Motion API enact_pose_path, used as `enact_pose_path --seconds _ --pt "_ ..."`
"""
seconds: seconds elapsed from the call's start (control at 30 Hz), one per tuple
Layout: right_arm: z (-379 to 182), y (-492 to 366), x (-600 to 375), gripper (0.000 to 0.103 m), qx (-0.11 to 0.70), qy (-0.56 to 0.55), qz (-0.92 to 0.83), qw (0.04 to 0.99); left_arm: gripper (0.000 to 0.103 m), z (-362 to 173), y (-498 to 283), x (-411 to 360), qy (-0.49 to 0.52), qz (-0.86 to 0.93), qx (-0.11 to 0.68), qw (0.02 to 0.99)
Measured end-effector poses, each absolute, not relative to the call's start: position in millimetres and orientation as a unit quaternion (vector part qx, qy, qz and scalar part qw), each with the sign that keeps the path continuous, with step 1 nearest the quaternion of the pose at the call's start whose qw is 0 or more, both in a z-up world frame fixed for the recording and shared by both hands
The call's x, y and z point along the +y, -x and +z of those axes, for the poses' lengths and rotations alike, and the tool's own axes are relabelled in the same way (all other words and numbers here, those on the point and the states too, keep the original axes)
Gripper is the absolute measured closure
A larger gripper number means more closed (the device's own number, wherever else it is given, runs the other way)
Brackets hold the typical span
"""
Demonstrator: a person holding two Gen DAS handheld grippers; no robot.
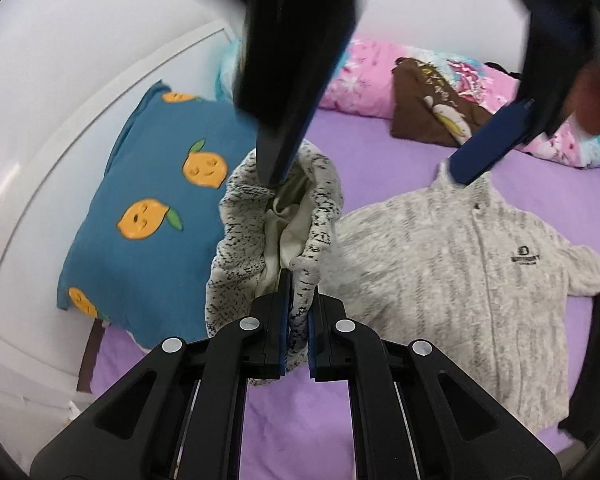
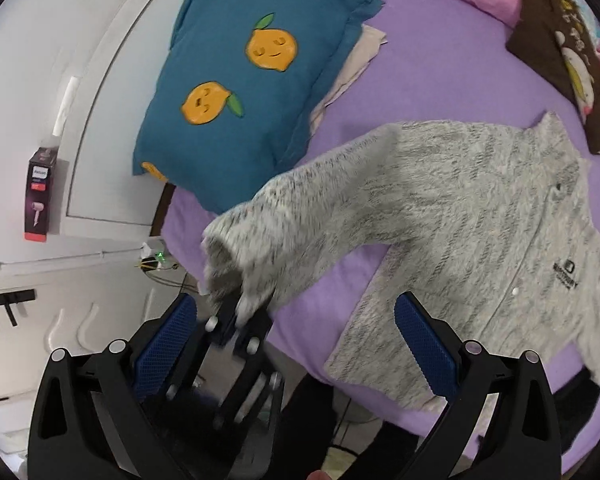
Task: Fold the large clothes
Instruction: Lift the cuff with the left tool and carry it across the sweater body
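Observation:
A grey fleece jacket (image 1: 452,280) with a small black chest logo lies front up on the purple bed (image 1: 380,152); it also shows in the right wrist view (image 2: 480,220). My left gripper (image 1: 299,312) is shut on the cuff of its sleeve (image 1: 260,248) and holds it lifted off the bed; this gripper shows in the right wrist view (image 2: 240,324) with the sleeve (image 2: 300,216) stretched from it. My right gripper (image 2: 296,344) is open and empty, above the left one; in the left wrist view its fingers (image 1: 484,148) hang over the sleeve and collar.
A blue lemon-print pillow (image 1: 156,216) lies left of the jacket, against a white wall panel (image 2: 100,80). A brown cushion (image 1: 432,108) and pink bedding (image 1: 360,76) lie at the bed's far side. A boxed hair dryer (image 2: 40,196) stands by the wall.

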State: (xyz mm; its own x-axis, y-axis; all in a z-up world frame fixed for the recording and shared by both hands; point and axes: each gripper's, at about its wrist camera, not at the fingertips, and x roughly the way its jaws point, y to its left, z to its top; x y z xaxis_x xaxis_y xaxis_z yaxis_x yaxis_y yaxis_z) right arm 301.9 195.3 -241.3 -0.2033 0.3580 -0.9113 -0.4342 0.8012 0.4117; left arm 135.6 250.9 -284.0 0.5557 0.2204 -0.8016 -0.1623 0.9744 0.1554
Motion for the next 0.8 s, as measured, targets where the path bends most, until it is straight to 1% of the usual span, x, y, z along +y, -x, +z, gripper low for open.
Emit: enact_pose_path --seconds 0.07,0.1,0.13,0.2,0.27,0.3,0.33,0.47,0.53,0.67,0.7,0.77,0.8 --pt "-252.7 -309.9 176.0 0.007 0.718 -0.003 0.306 0.625 0.097 -280.4 -137.1 235.5 -0.042 0.108 0.456 0.882" --pt "-258.9 -314.1 167.3 0.015 0.722 -0.018 0.305 0.621 0.097 -278.3 -138.1 225.4 -0.05 0.105 0.454 0.883" --pt "-267.5 -317.8 155.5 0.03 0.731 -0.042 0.301 0.612 0.097 -277.0 -138.3 216.7 -0.057 0.103 0.452 0.884" --pt "-281.2 -322.1 138.1 0.042 0.742 -0.073 0.298 0.596 0.097 -275.0 -140.1 197.2 -0.076 0.094 0.451 0.884" --pt "-292.2 -323.0 116.9 0.058 0.747 -0.117 0.301 0.582 0.097 -276.0 -142.0 179.8 -0.085 0.084 0.454 0.883" --pt "-295.7 -323.3 103.1 0.072 0.743 -0.139 0.301 0.581 0.097 -277.3 -142.5 167.1 -0.095 0.08 0.455 0.882" --pt "-297.4 -323.3 91.0 0.077 0.739 -0.148 0.299 0.585 0.097 -278.2 -143.1 157.7 -0.1 0.075 0.456 0.881" --pt "-303.4 -325.3 46.4 0.086 0.724 -0.184 0.296 0.596 0.096 -281.7 -146.7 118.4 -0.122 0.051 0.457 0.88" --pt "-303.6 -327.0 18.5 0.091 0.712 -0.204 0.296 0.603 0.094 -283.1 -148.3 95.7 -0.129 0.03 0.454 0.881" --pt "-293.2 -327.6 -33.0 0.093 0.677 -0.242 0.31 0.622 0.09 -279.7 -145.8 49.4 -0.139 -0.012 0.442 0.886" --pt "-289.3 -328.0 -42.6 0.093 0.668 -0.245 0.313 0.629 0.086 -278.3 -144.9 42.1 -0.136 -0.02 0.442 0.886" --pt "-280.6 -326.5 -67.2 0.093 0.641 -0.256 0.331 0.644 0.083 -274.6 -141.1 24.5 -0.121 -0.054 0.446 0.885" --pt "-278.2 -323.2 -77.3 0.093 0.63 -0.248 0.337 0.654 0.078 -271.8 -137.6 13.8 -0.118 -0.076 0.442 0.886"
